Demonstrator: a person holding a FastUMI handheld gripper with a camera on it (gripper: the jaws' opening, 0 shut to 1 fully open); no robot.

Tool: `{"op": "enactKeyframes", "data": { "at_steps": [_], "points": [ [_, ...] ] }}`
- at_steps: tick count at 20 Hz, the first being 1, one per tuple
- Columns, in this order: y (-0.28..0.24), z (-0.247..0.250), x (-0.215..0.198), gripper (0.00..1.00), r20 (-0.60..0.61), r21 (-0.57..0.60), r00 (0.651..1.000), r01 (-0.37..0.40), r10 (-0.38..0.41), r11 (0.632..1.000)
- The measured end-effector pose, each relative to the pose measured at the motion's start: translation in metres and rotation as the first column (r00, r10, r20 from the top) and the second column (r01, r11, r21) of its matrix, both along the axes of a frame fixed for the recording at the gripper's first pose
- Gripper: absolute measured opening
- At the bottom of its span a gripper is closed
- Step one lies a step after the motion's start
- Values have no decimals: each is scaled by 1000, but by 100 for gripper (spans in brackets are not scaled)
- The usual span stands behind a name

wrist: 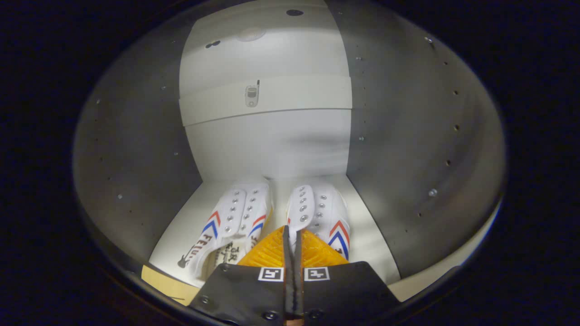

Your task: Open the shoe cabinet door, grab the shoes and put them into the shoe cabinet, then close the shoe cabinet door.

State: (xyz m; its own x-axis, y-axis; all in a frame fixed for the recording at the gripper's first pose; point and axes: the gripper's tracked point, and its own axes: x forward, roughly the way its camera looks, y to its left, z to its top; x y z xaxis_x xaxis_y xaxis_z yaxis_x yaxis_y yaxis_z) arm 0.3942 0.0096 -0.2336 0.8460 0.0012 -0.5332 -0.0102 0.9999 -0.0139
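Gripper (292,235) is sitting at the cabinet (408,136) mouth, looking straight in. Fingers are pressed together with only a thin seam between them; I can't tell for sure whether the inner edges of the shoes are pinched in that seam, though it looks like they may be.

Left shoe (235,222) and right shoe (319,213) are lying side by side on the shelf (181,226), toes pointing at the back wall (267,140), heels toward the fingers. Both are sitting inside the cabinet, between its side walls.

My read: placement step is finishing up, door is next.

Doing it well:
- If the shoes are being held, spreading the fingers first, before any pull-back, so nothing is dragging out with them.
- Retreating straight back along the finger axis, no sideways sweep; the heels are just beside the tips.
- Checking the heels are clearing the shelf front edge; they are looking close to it, and a door could be catching on them.
- Side walls are well apart from the fingers, so clearance there isn't worrying me.
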Motion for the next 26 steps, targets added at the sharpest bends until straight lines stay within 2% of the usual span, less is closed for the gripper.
{"op": "enactKeyframes", "data": {
  "at_steps": [3,6,10,13,15,19,24,26],
  "points": [
    [2,0,16,2,1,-8,1000,-22,22,1000],
    [0,-1,13,3,-3,-18,1000,-28,28,999],
    [-11,11,3,3,26,-90,1000,-8,11,996],
    [-17,22,-6,5,60,-94,998,11,-5,996],
    [-14,41,-8,29,124,-69,992,22,-13,997],
    [-17,77,-34,29,180,-34,983,29,-22,999],
    [3,113,-76,28,252,-39,967,-31,39,999],
    [15,126,-98,35,278,-60,957,-70,84,996]
  ]
}}
